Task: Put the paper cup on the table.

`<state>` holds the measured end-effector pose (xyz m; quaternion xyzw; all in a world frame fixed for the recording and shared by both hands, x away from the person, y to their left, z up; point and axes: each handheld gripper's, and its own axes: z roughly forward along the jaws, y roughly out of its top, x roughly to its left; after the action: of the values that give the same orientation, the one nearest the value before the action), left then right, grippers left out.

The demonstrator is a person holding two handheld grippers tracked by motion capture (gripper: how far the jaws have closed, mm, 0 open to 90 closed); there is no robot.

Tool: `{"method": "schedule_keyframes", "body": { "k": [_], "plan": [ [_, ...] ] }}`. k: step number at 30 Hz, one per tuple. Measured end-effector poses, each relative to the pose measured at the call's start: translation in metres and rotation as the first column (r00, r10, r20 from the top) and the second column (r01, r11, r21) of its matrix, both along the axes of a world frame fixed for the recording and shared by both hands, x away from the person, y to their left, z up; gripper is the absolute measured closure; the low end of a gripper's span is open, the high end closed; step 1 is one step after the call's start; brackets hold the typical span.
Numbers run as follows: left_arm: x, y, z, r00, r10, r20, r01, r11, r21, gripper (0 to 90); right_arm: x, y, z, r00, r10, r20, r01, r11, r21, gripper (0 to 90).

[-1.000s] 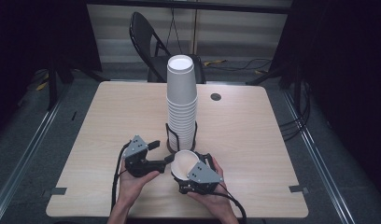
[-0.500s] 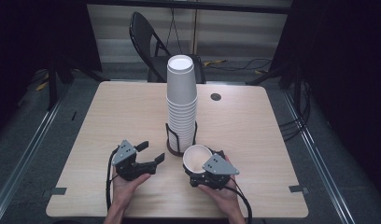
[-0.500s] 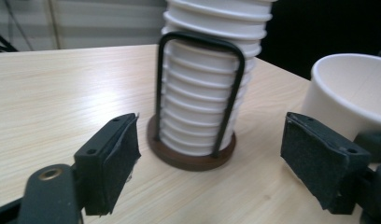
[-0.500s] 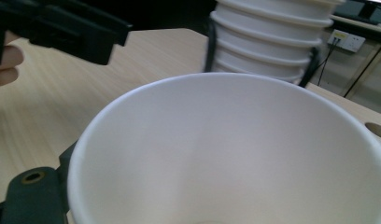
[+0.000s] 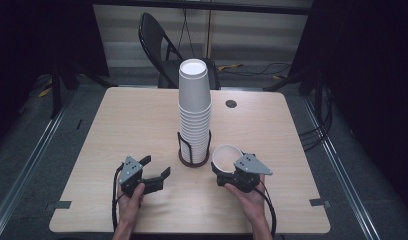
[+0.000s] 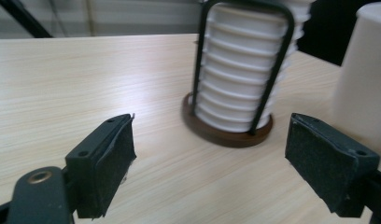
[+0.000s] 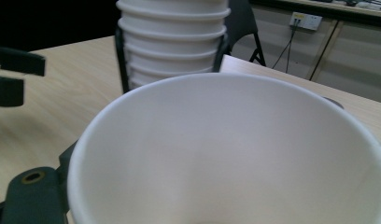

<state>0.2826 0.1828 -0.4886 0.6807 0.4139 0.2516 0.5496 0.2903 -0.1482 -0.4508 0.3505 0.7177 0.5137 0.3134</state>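
1. We looked down on a pale wooden table (image 5: 142, 120) where a tall stack of white paper cups (image 5: 194, 107) stood upside down in a black wire holder with a round dark base (image 5: 194, 159).
2. Behind the table stood a black folding chair (image 5: 159, 42), and a small dark round cap (image 5: 231, 104) sat in the tabletop near its far edge.
3. The left gripper (image 5: 156, 172) lay low over the table to the left of the holder, apart from it. Its jaws had just been opening and stood wide, with nothing between them.
4. In the left gripper view, the wire holder and its ribbed cup rims (image 6: 240, 79) stood straight ahead between the black pads (image 6: 109, 154), with bare tabletop before them.
5. The right gripper (image 5: 223, 176) gripped a single white paper cup (image 5: 227, 156), mouth up, just to the right of the holder's base and near it.
6. In the right gripper view, that cup's open mouth (image 7: 235, 154) stood in the way of the gripper's own jaws; we made out one black part at the lower left.
7. The cup's base was cut off there, and the stack's top was cut off in both gripper views.
8. We could not tell whether the held cup touched the table.
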Motion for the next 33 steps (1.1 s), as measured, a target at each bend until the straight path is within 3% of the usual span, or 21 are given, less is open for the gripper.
{"method": "schedule_keyframes", "body": {
  "k": [2,6,10,11,13,18,21,24,28,33],
  "plan": [
    [-0.002,0.001,-0.005,0.9983,0.055,0.020,-0.055,0.9983,0.019,15.6,0.004,-0.004,0.002,0.9999,-0.017,0.000,0.017,1.000,0.013,13.4],
    [-0.006,0.003,-0.007,0.9955,0.081,0.048,-0.082,0.9964,0.018,15.6,0.014,-0.011,0.005,0.9990,-0.043,-0.006,0.043,0.998,0.036,13.5],
    [-0.006,0.005,-0.007,0.9942,0.100,0.041,-0.100,0.9948,0.019,15.7,0.024,-0.016,0.010,0.9977,-0.067,-0.005,0.067,0.996,0.051,13.7],
    [-0.008,0.004,-0.007,0.9927,0.111,0.048,-0.112,0.9936,0.014,15.8,0.030,-0.020,0.013,0.9976,-0.068,-0.014,0.069,0.995,0.077,13.8],
    [-0.009,0.005,-0.007,0.9909,0.122,0.058,-0.123,0.9924,0.012,15.8,0.034,-0.022,0.014,0.9970,-0.077,-0.012,0.078,0.994,0.080,13.8],
    [-0.013,0.008,-0.008,0.9870,0.127,0.099,-0.124,0.9917,-0.031,15.8,0.044,-0.027,0.018,0.9951,-0.098,-0.010,0.099,0.991,0.087,13.8],
    [-0.017,0.008,-0.009,0.9828,0.128,0.133,-0.125,0.9917,-0.032,15.4,0.052,-0.031,0.021,0.9936,-0.113,-0.007,0.113,0.990,0.089,13.8],
    [-0.017,0.006,-0.009,0.9829,0.127,0.133,-0.127,0.9919,-0.013,15.5,0.061,-0.034,0.022,0.9922,-0.125,-0.006,0.125,0.988,0.095,13.8],
    [-0.017,0.006,-0.009,0.9817,0.133,0.136,-0.132,0.9911,-0.019,15.7,0.072,-0.036,0.022,0.9908,-0.135,-0.009,0.135,0.986,0.099,13.7],
    [-0.016,0.005,-0.008,0.9816,0.139,0.131,-0.139,0.9903,-0.007,15.9,0.089,-0.036,0.019,0.9893,-0.140,-0.039,0.144,0.983,0.114,13.7]
  ]
}}
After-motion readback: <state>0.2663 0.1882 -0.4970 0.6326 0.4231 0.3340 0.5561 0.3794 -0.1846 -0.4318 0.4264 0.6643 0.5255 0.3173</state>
